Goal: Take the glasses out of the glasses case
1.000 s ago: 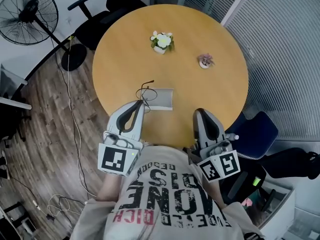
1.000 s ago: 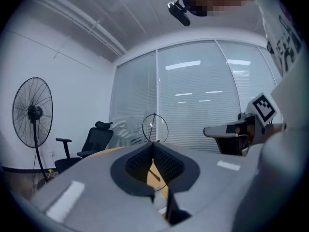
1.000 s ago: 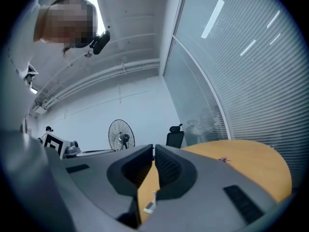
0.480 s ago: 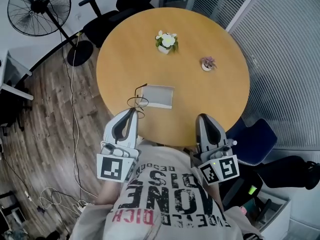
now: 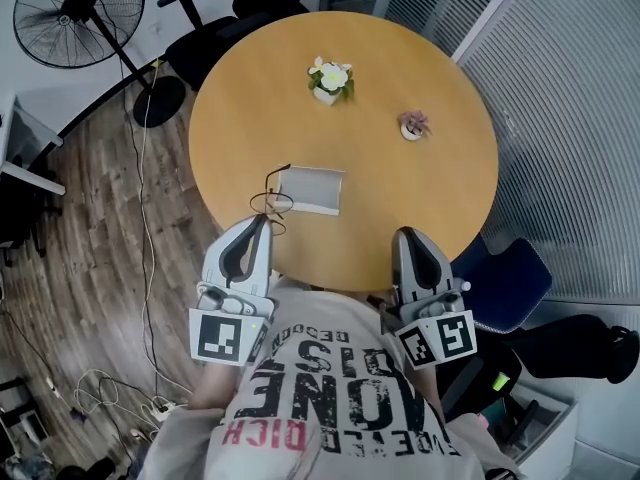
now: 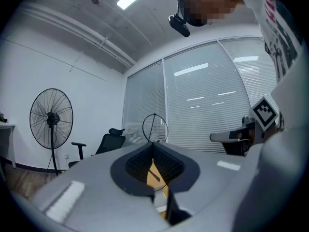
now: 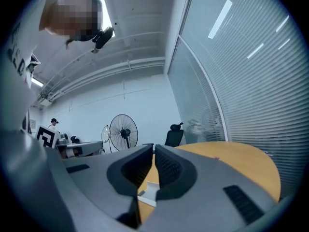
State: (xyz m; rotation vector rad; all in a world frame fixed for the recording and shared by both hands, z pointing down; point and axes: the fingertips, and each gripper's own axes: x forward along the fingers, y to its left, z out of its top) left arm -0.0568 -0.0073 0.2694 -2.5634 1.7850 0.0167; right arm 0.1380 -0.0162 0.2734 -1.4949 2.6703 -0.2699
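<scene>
Glasses (image 5: 272, 204), thin dark wire, round lenses: clamped in left gripper (image 5: 264, 220) over the table's (image 5: 420, 188) near-left edge.
Pale flat case (image 5: 312, 190) just right of them; right gripper (image 5: 405, 234) closed, empty, at near edge; bare wood beyond.

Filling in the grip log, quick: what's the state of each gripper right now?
Left gripper: closed, fingers pinching the glasses.
Right gripper: closed, holding nothing.
</scene>
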